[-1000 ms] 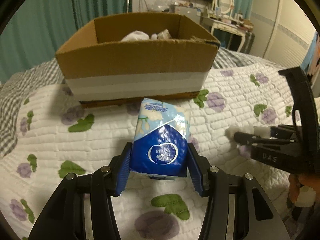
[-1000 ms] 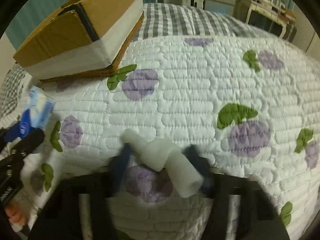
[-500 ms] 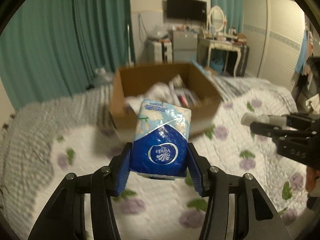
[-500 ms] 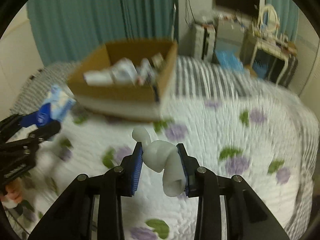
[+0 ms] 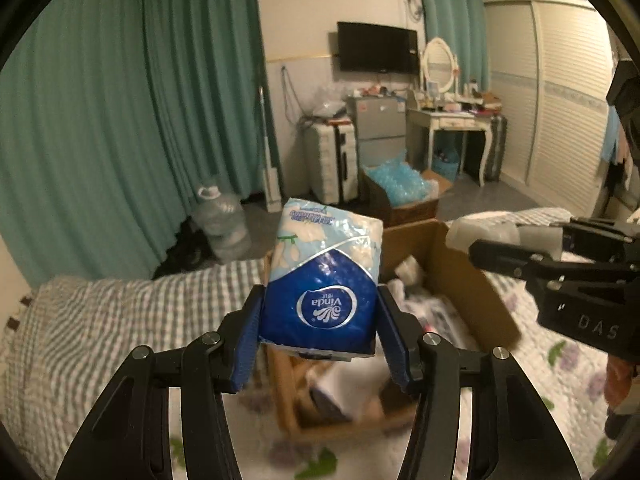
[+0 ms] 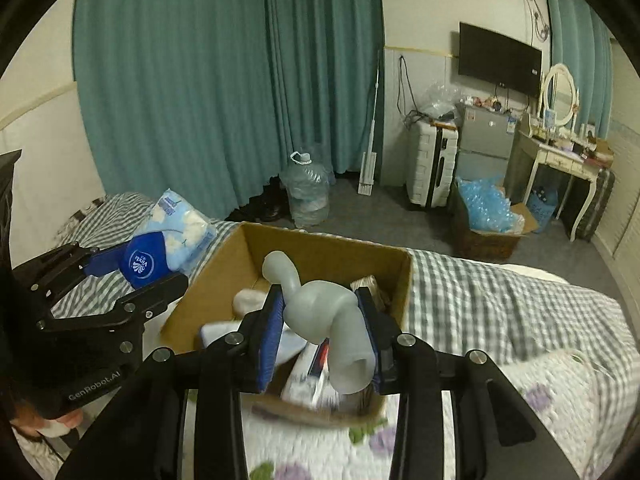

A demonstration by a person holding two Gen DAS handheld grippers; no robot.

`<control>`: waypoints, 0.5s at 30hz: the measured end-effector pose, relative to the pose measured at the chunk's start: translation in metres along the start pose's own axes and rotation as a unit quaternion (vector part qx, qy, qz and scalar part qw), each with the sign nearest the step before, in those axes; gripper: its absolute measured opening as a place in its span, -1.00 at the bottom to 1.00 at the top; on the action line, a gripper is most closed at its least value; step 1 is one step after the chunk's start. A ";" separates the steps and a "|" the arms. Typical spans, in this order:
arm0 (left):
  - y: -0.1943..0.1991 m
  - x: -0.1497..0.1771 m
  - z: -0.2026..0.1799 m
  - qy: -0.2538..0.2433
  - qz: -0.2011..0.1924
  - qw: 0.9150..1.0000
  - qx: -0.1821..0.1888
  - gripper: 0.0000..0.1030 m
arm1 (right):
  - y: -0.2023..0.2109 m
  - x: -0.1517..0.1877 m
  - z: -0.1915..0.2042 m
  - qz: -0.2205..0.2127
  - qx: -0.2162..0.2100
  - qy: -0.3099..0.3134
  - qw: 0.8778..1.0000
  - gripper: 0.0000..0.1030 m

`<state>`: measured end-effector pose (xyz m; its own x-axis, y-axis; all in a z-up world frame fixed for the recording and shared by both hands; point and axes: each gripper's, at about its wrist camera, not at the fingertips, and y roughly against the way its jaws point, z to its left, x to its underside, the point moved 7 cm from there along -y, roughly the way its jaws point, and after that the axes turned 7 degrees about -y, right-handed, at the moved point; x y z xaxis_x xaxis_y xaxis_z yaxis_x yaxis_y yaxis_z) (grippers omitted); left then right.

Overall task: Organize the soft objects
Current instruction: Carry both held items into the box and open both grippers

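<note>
My left gripper (image 5: 320,340) is shut on a blue and white Vinda tissue pack (image 5: 324,280) and holds it in the air at the left side of the open cardboard box (image 5: 472,288). The pack also shows in the right wrist view (image 6: 168,240). My right gripper (image 6: 322,332) is shut on a soft white knotted piece (image 6: 320,312) and holds it above the box (image 6: 320,252). The box holds several white and packaged items.
The box sits on a bed with a floral quilt (image 6: 540,400) and a grey checked blanket (image 5: 100,320). Behind the bed are teal curtains (image 6: 220,80), a water jug (image 6: 306,192), a suitcase and a dressing table.
Both grippers have risen from the quilt and moved forward with their loads. They now hang over the box, which was well ahead of them before.
</note>
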<state>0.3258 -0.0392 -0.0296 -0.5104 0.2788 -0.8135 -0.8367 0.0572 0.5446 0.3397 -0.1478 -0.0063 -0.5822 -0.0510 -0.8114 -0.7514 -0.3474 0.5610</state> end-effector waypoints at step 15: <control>-0.064 -0.002 0.001 -0.012 -0.002 1.000 -0.012 0.66 | -0.069 -0.028 -0.039 -0.022 -0.001 -0.061 0.998 0.64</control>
<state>0.3801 -0.0420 -0.0627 -0.5022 0.3021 -0.8103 -0.8433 0.0361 0.5362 0.4197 -0.1588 -0.0291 -0.5823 0.0783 -0.8092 -0.7763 -0.3491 0.5248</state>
